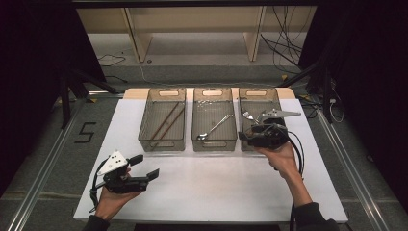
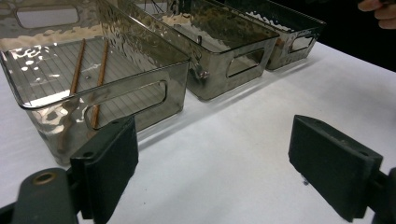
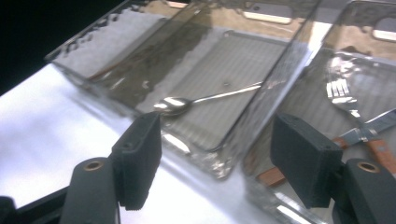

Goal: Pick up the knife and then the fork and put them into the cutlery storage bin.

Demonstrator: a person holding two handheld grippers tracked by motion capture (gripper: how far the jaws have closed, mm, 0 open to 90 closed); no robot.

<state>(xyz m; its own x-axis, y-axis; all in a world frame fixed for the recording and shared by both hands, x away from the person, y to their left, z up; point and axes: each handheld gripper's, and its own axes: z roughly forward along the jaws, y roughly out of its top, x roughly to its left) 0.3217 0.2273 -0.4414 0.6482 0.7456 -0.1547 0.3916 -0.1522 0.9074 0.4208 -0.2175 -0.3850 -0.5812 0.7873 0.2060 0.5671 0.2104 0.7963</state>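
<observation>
Fork [image 3: 343, 93] lies in the right bin [image 1: 276, 103] beside a wooden-handled knife [image 3: 373, 135], sorted by type; right gripper [image 3: 215, 154] hovers above, jaws released and empty; left gripper [image 1: 144, 166] idles wide apart.

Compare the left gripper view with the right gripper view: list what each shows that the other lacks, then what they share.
Left gripper view alone: the chopsticks lying in the nearest bin, and a bit of the person's other hand at the top right corner.

Right gripper view alone: the fork and a wooden-handled utensil in the right bin.

Shared: the middle bin with the spoon, seen faintly through its wall from the left, the white table, and open jaws holding nothing.
</observation>
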